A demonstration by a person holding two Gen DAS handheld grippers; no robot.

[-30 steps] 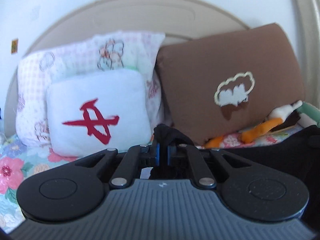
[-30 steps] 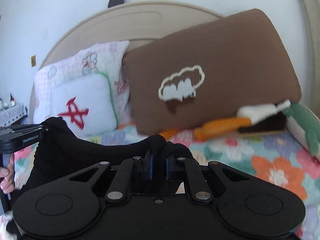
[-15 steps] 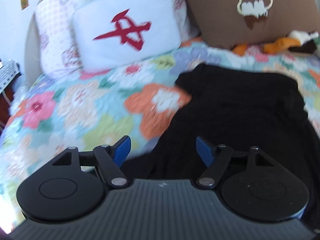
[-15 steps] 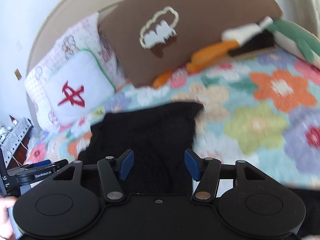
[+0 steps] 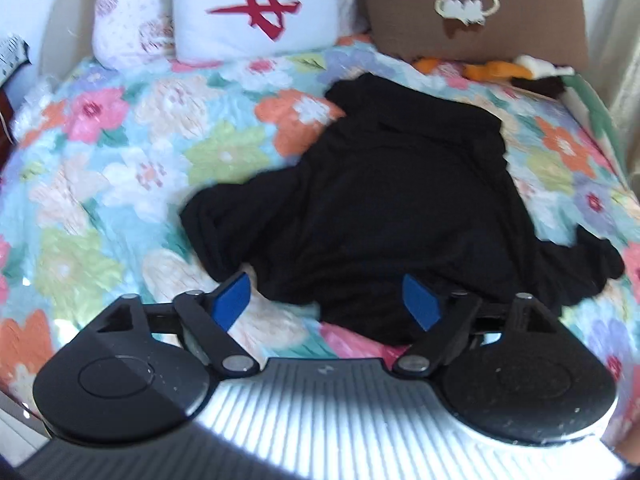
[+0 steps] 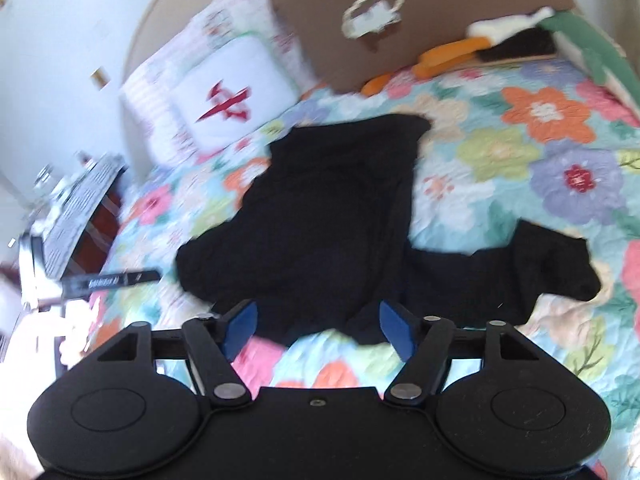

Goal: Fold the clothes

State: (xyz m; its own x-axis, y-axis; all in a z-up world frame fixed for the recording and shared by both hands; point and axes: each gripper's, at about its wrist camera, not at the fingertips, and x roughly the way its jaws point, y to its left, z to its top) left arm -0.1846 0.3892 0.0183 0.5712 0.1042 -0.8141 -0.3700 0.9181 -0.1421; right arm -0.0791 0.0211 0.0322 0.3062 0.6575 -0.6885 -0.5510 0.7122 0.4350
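Garment point(image 5: 400, 200) lies spread on the quilt point(image 5: 120, 168), nearer the bed's right half in the left wrist view, one sleeve point(image 6: 560, 264) sticking out to the right. Behind it, at the head of the bed, a small cushion point(image 5: 256, 8) leans in front of a larger pillow point(image 5: 124, 12) on the left; a big cushion point(image 5: 480, 12) stands to their right, against the headboard point(image 6: 168, 12). A plush toy point(image 6: 452, 54) lies at the foot of the big cushion, far right. Left gripper point(image 5: 326, 300) is just in front of the garment's near edge, apart from it. Right gripper point(image 6: 318, 326) likewise, at the near hem. A nightstand point(image 6: 84, 200) sits left of the bed.
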